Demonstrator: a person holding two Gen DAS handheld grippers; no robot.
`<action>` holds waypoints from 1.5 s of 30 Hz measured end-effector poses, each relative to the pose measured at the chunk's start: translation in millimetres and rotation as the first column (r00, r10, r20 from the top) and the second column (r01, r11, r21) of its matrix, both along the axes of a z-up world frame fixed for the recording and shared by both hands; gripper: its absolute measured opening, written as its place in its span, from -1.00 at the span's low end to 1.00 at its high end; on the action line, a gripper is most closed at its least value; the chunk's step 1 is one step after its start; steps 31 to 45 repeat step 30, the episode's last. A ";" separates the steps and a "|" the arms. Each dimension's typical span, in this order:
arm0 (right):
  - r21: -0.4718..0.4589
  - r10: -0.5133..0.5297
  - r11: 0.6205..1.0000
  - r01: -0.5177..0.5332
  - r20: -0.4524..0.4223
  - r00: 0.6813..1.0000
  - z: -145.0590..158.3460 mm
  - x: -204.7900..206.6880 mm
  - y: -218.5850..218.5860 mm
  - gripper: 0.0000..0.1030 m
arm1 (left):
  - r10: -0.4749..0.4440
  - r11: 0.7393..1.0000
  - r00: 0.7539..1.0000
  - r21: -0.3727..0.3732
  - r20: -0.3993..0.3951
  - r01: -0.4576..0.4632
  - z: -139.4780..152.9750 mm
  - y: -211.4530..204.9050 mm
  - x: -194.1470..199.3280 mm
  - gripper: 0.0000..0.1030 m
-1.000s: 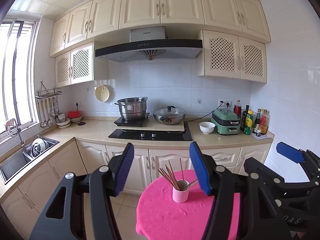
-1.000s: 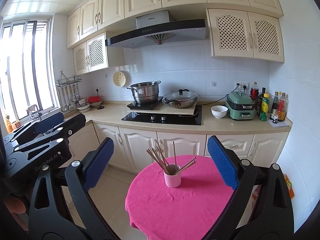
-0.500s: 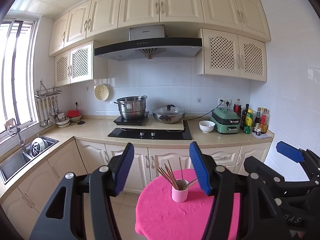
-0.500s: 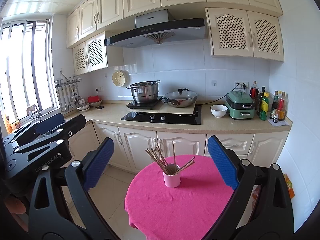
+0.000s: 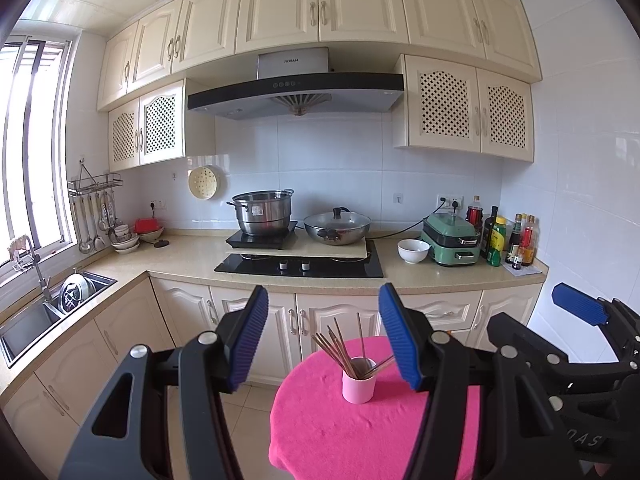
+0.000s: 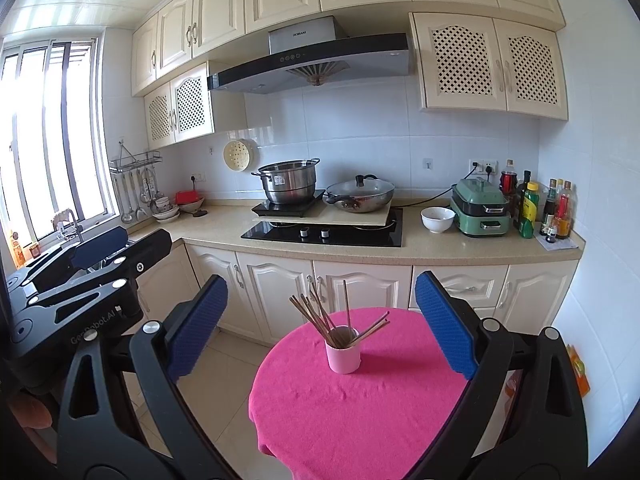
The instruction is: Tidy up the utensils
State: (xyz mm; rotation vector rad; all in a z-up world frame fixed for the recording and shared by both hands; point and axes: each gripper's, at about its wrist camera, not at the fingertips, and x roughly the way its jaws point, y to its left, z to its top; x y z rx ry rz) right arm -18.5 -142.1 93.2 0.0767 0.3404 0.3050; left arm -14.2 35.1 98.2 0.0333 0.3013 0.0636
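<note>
Seen from the left wrist, the left tool [image 5: 322,336] hangs in the air with its blue-padded fingers [image 5: 250,336] spread wide and nothing between them. Beyond the gap stands a small pink cup [image 5: 359,385] upright on a round surface [image 5: 340,432] draped in a bright pink cloth. A bundle of wooden chopsticks [image 5: 334,346] sticks out of the cup, most leaning left, one upright, a couple slanting low to the right. The cup is well apart from the tool. At the right edge the right tool [image 5: 576,310] shows as a black frame with one blue pad. Behind runs a beige kitchen counter [image 5: 192,258] with a steel stockpot [image 5: 264,212], a lidded wok [image 5: 337,228], a white bowl [image 5: 414,250] and a green electric cooker [image 5: 452,238].

From the right wrist, the right tool [image 6: 320,328] is likewise held wide, its fingers [image 6: 444,324] empty, framing the pink cup [image 6: 342,354] from a distance. The chopsticks [image 6: 316,316] fan out of it, some tips resting low toward the right rim. The cup sits toward the far side of the pink-covered surface [image 6: 352,412]. The left tool [image 6: 100,250] appears at the left edge, its pads apart, hovering off the surface's side over the tiled floor [image 6: 224,364].
</note>
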 end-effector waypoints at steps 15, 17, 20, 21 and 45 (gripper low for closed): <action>0.003 -0.005 1.000 0.005 -0.011 1.000 -6.5 4.2 -2.8 0.81 | -0.009 1.000 1.000 0.004 -0.011 0.009 -7.5 -2.9 6.3 0.12; 0.005 -0.007 1.000 0.007 -0.014 1.000 -8.4 5.9 -3.7 0.81 | -0.010 1.000 1.000 0.006 -0.015 0.010 -8.6 -3.0 8.1 0.12; 0.005 -0.010 1.000 0.010 -0.025 1.000 -11.5 8.9 -2.5 0.81 | -0.012 1.000 1.000 0.007 -0.025 0.012 -12.4 -3.2 11.9 0.12; 0.005 -0.010 1.000 0.010 -0.030 0.999 -13.2 10.9 -2.4 0.81 | -0.014 1.000 0.999 0.006 -0.031 0.014 -14.3 -3.4 14.5 0.12; 0.001 -0.028 1.000 0.028 -0.114 0.993 -42.6 48.0 -12.9 0.82 | -0.025 1.000 0.988 -0.005 -0.150 0.024 -49.4 -9.8 57.3 0.12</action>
